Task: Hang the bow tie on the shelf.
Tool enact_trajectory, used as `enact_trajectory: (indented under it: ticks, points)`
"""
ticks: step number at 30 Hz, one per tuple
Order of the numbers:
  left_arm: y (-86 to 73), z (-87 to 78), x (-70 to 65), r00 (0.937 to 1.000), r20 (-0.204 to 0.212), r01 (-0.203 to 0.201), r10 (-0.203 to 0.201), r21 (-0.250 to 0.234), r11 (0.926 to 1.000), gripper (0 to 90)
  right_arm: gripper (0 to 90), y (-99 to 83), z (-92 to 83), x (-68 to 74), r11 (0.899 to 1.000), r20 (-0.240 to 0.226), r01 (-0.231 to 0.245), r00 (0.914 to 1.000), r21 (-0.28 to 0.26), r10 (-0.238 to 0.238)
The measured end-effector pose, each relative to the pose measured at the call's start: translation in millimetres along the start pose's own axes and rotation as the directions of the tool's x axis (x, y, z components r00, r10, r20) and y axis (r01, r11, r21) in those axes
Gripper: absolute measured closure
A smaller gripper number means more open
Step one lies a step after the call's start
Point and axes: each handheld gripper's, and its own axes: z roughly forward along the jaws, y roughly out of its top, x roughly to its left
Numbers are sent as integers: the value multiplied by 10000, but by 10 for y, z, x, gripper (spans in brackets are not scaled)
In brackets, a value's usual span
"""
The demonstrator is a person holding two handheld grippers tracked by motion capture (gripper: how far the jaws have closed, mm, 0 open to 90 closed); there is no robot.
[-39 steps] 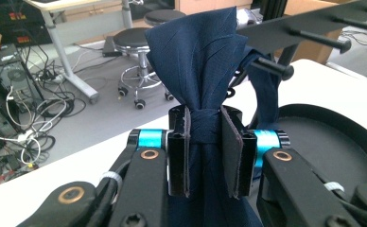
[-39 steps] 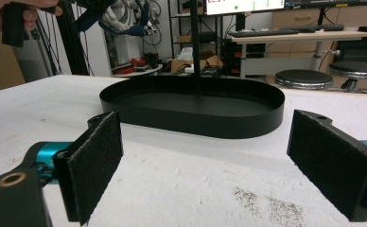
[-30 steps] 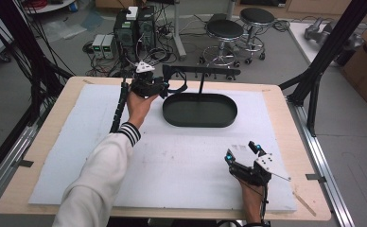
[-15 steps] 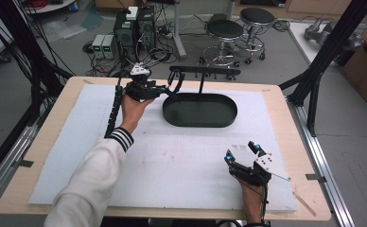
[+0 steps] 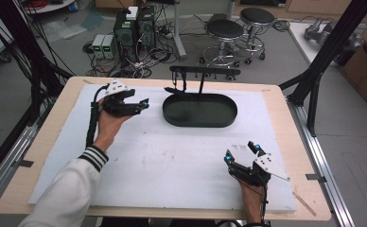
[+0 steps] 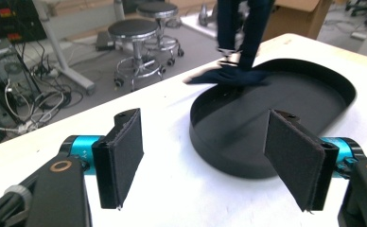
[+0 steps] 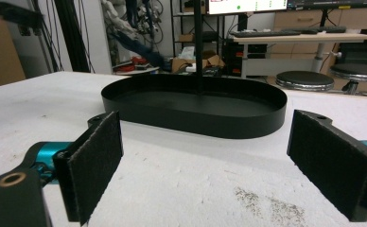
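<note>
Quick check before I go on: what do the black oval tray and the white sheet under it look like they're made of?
Black oval tray: looks like matte black plastic or coated metal; thin even wall, dull smooth floor, no glare. I can't tell which.
White sheet: probably foam board; grainy, pitted white surface with dark scuffs and specks near the right gripper.

The tray (image 5: 200, 111) with its post (image 5: 201, 82) and crossbar (image 5: 205, 71) blocks the surface's (image 5: 172, 165) far middle edge. The near half and the left and right edges lie bare between both tools.
</note>
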Motion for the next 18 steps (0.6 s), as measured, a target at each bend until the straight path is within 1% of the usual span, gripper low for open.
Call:
enact_trajectory:
  ticks: [2,3,4,5,8,10,14,15,17,18]
  points:
    - [-98,-143,9,10000,-87,12,-15,-322,9995,293,103,0,0,2,10000,-4,-41,10000,50,41]
    - [-176,-249,18,9999,-87,125,-130,-596,9981,293,103,1,2,-1,10000,14,-3,10000,32,3]
    - [-239,-328,23,9996,-64,267,-273,-766,9967,294,103,0,0,8,10000,7,-69,10000,68,69]
    - [-303,-409,30,9993,-15,366,-369,-913,9951,294,103,0,-2,10,10000,25,-30,10000,63,29]
    - [-491,-631,48,9986,53,522,-519,-1267,9906,294,103,-3,-4,18,9999,51,118,9999,-16,-118]
    - [-619,-766,59,9985,40,554,-554,-1448,9879,293,103,-4,-6,22,9998,63,170,9998,-57,-170]
    - [-889,-1001,72,9960,162,888,-873,-1866,9784,290,103,-6,-11,23,9999,88,146,9999,-70,-146]
    - [-985,-1067,74,9954,175,960,-944,-1991,9753,290,103,-6,-11,23,9999,92,143,9999,-73,-143]
    - [-1136,-1161,63,9962,-10,844,-870,-2307,9694,293,103,-6,-11,22,9997,91,207,9997,-96,-206]
    - [-1200,-1199,57,9966,-82,776,-819,-2387,9680,296,103,-6,-12,25,9998,84,202,9998,-95,-201]
